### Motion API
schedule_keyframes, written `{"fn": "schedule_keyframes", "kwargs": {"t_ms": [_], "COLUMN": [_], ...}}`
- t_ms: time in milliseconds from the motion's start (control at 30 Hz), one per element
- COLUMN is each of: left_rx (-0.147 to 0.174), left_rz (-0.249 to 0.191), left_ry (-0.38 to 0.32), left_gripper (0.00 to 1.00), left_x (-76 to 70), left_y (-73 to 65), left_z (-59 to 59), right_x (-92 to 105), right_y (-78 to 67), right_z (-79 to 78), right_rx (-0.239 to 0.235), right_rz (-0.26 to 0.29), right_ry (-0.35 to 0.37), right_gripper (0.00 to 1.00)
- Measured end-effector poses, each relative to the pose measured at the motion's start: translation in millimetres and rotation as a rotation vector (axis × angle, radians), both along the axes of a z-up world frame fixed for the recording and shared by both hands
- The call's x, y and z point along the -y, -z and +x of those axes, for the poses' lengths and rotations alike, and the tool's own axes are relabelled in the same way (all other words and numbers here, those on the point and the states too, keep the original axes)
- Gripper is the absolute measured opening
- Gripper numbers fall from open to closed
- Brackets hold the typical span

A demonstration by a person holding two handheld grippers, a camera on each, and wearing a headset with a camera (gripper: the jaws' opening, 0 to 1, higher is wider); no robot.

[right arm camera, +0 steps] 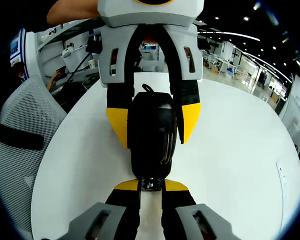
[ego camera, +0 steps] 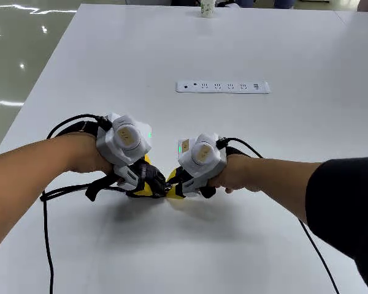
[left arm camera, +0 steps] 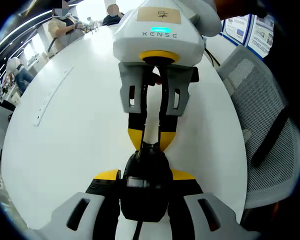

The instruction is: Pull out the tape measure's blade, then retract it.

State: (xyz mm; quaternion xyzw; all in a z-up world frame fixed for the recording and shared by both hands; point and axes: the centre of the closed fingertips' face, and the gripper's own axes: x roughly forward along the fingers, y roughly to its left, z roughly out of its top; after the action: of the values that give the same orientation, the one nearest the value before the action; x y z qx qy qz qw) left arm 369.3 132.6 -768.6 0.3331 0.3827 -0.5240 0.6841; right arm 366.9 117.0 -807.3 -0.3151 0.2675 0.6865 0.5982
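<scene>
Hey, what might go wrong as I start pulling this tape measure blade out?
The right gripper pinches only the small blade tip, so it may slip free and snap back. The left gripper clamps the tape measure on its rounded sides; the case might twist once pulling begins.

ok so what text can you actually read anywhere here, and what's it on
"XENSE": on the white housing of the right gripper, as seen in the left gripper view.
tan label above that: a dark mark, too blurred to read.
wall posters: print too small to read.
power strip: markings too small to read.
tape measure: no print I can read.
</scene>
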Motion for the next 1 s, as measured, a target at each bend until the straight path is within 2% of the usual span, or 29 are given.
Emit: {"fn": "schedule_keyframes", "kwargs": {"t_ms": [33, 67, 167, 200, 300, 500, 1000], "left_rx": [0.000, -0.001, -0.002, -0.003, -0.003, -0.001, 0.000], "left_rz": [0.000, 0.000, 0.002, 0.003, 0.006, 0.001, 0.003], "left_ry": [0.001, 0.001, 0.004, 0.004, 0.004, -0.002, -0.006], "left_gripper": [0.31, 0.31, 0.31, 0.31, 0.31, 0.31, 0.31], "left_x": [0.0, 0.0, -0.3, -0.4, -1.0, -1.4, -0.4], "left_y": [0.0, 0.2, 0.5, 0.8, 1.2, 1.7, 1.0], "left_z": [0.0, 0.0, 0.3, 0.4, 0.7, 1.4, -0.2], "right_x": [-0.2, 0.3, 0.8, 0.9, 0.5, 3.8, 13.6], "right_y": [-0.1, 0.0, -1.0, -1.0, 0.1, 0.1, 0.3], "right_z": [0.9, 0.1, -0.8, -1.1, -0.3, 0.0, 1.9], "right_rx": [0.001, 0.032, 0.028, 0.009, 0.017, -0.002, -0.012], "right_rz": [-0.005, -0.010, -0.016, -0.020, -0.033, -0.037, -0.053], "right_ry": [-0.018, -0.057, -0.043, -0.022, -0.032, -0.017, 0.002], "right_gripper": [0.12, 0.12, 0.11, 0.11, 0.10, 0.10, 0.10]}}
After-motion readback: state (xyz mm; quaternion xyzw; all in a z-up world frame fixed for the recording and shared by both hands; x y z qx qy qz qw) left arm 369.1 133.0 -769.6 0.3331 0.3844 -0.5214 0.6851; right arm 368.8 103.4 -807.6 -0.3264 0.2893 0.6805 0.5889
